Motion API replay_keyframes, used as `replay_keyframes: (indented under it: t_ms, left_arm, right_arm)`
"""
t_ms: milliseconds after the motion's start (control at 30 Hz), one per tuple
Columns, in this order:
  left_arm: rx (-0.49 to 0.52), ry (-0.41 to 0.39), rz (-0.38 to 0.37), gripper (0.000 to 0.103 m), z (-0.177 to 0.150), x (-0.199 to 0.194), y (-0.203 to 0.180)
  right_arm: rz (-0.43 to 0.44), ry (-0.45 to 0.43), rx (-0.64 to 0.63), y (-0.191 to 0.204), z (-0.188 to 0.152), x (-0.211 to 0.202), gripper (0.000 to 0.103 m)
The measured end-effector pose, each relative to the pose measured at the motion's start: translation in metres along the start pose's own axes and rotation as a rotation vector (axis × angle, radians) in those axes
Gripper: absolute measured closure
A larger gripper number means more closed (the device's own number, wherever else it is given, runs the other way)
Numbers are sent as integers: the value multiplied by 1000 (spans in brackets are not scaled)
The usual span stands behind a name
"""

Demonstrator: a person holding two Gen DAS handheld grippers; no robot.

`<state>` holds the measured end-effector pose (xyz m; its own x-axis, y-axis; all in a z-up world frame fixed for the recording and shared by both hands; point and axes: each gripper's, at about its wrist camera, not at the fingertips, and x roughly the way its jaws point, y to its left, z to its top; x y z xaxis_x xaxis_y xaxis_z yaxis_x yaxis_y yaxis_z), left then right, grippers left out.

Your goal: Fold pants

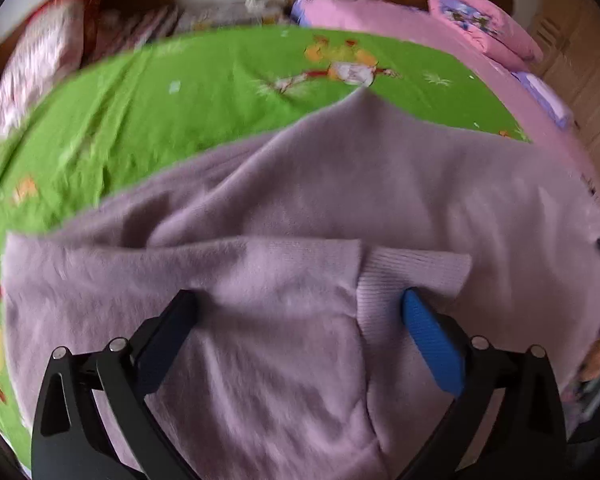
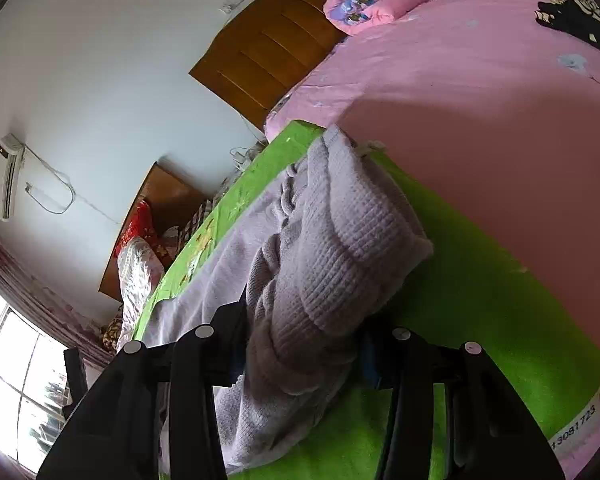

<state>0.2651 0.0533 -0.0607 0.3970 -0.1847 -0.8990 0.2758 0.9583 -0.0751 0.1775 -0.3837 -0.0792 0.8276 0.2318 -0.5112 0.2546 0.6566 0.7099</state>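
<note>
Green sheet (image 1: pixel 140 112) carries lilac pants (image 1: pixel 300 208); left gripper (image 1: pixel 300 308) spread above them, right gripper (image 2: pixel 304 344) pinching bunched waistband (image 2: pixel 332 240).

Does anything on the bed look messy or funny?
Yes. The lilac knitted pants aren't flat: their ribbed waistband end is bunched into a thick roll near the edge of the green sheet, squeezed in the right gripper.
</note>
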Motion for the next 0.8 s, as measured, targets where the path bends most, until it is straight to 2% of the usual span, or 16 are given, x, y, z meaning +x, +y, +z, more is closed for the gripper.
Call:
replay_keyframes:
  t_ms: [67, 100, 167, 233, 333, 400, 433, 467, 500, 567, 600, 700, 800]
  left_arm:
    - [-36, 0, 15, 2, 1, -10, -1]
    - [-60, -44, 21, 3, 1, -23, -5]
    - [-25, -119, 1, 3, 0, -46, -24]
    - [65, -141, -21, 2, -5, -55, -58]
    - [253, -69, 47, 2, -24, -26, -104]
    - [277, -17, 83, 1, -35, 4, -107]
    - [269, -66, 71, 2, -38, 0, -105]
    - [234, -94, 20, 6, -40, -9, -98]
    - [147, -153, -127, 12, -42, -31, -80]
    - [2, -266, -354, 11, -45, -70, -39]
    - [-81, -342, -405, 9, -50, -95, -9]
    - [-246, -445, -351, 5, -62, -138, 60]
    - [-400, -470, -363, 5, -83, -152, 121]
  right_arm:
    - [5, -1, -5, 2, 2, -1, 58]
    - [6, -3, -12, 4, 2, -2, 58]
    - [12, -14, -20, 7, 2, -5, 58]
    - [21, -33, -37, 13, 2, -9, 59]
    - [38, -68, -76, 28, 6, -18, 62]
    - [54, -102, -131, 48, 9, -27, 64]
    - [57, -113, -161, 58, 11, -30, 65]
    - [60, -131, -205, 74, 12, -33, 65]
    - [63, -146, -238, 86, 11, -35, 66]
    - [78, -179, -325, 119, 7, -37, 67]
    - [88, -188, -361, 132, 4, -38, 67]
    - [129, -202, -569, 199, -25, -36, 67]
    - [151, -186, -814, 264, -77, -24, 68]
